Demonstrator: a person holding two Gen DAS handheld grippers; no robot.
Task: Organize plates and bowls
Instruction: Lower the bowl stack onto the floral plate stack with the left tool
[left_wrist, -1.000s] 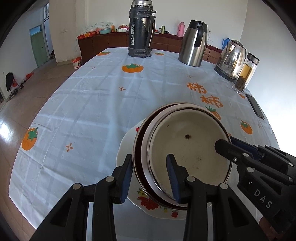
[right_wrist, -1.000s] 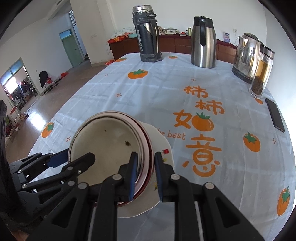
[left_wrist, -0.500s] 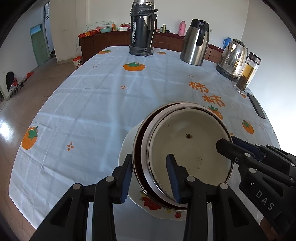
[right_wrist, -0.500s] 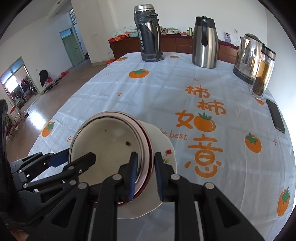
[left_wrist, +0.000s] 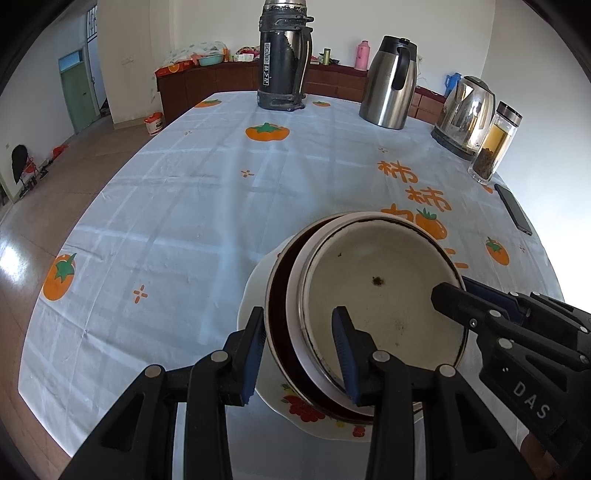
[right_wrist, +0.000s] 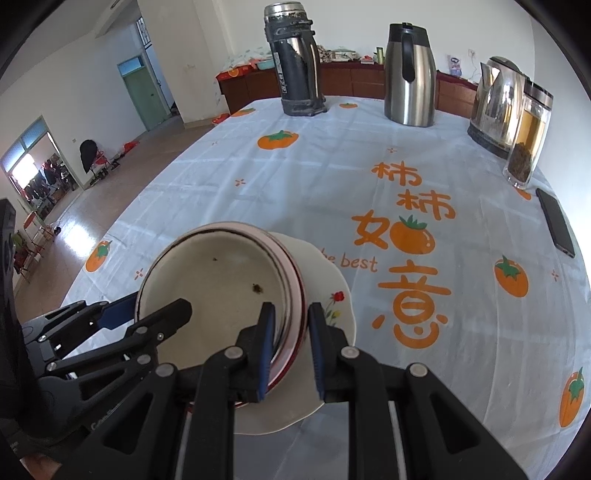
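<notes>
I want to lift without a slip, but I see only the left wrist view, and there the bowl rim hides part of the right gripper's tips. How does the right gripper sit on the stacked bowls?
Observer: In the right wrist view, the right gripper straddles the rims of the stacked bowls. One finger is inside the top bowl, the other is outside, and the pads are closed on the rims.
Operator: Does the outside finger touch the plate below?
Observer: I cannot tell contact. The outer finger hangs over the floral plate, just beside a red flower printed on it.
</notes>
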